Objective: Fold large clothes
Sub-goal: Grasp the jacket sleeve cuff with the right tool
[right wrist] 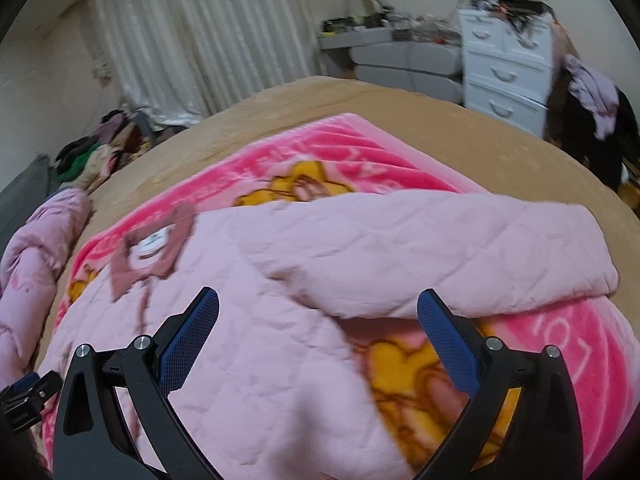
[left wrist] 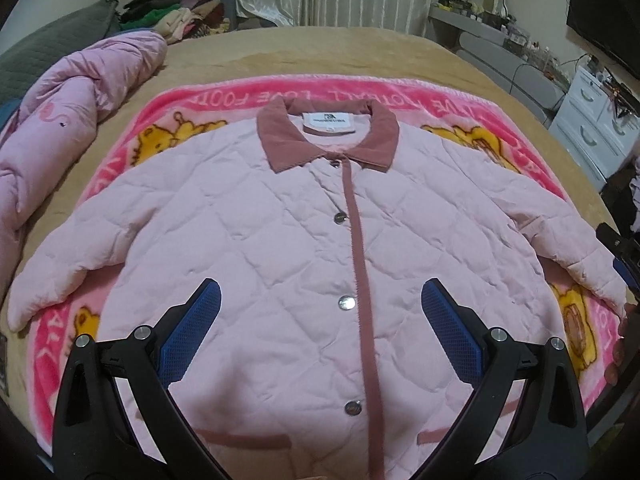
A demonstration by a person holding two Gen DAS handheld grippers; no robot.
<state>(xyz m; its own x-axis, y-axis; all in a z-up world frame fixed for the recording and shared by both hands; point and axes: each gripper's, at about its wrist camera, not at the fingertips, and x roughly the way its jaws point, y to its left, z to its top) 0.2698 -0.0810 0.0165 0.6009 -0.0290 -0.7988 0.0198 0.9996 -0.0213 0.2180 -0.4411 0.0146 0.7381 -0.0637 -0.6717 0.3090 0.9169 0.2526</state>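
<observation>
bare bed [left wrist: 280, 52] beyond jacket [left wrist: 248, 216], bunched duvet [left wrist: 60, 120] crowding left

The jacket [left wrist: 248, 240] is matt quilted cloth with shiny metal snaps [left wrist: 346, 303]. The blanket [left wrist: 224, 98] beneath looks fleecy. Gripper pads [left wrist: 450, 328] show textured blue rubber.

— How do my left tongs [left wrist: 320, 300] stand?

— Spread wide, both blue pads [left wrist: 450, 328] apart with nothing between them, aimed forward and level.

— And my right tongs [right wrist: 318, 310]?

— Also wide apart and empty, tilted a little downward. From the left camera I see them at the far right edge [left wrist: 622, 254], with the fingers of the hand [left wrist: 624, 340] below.
</observation>
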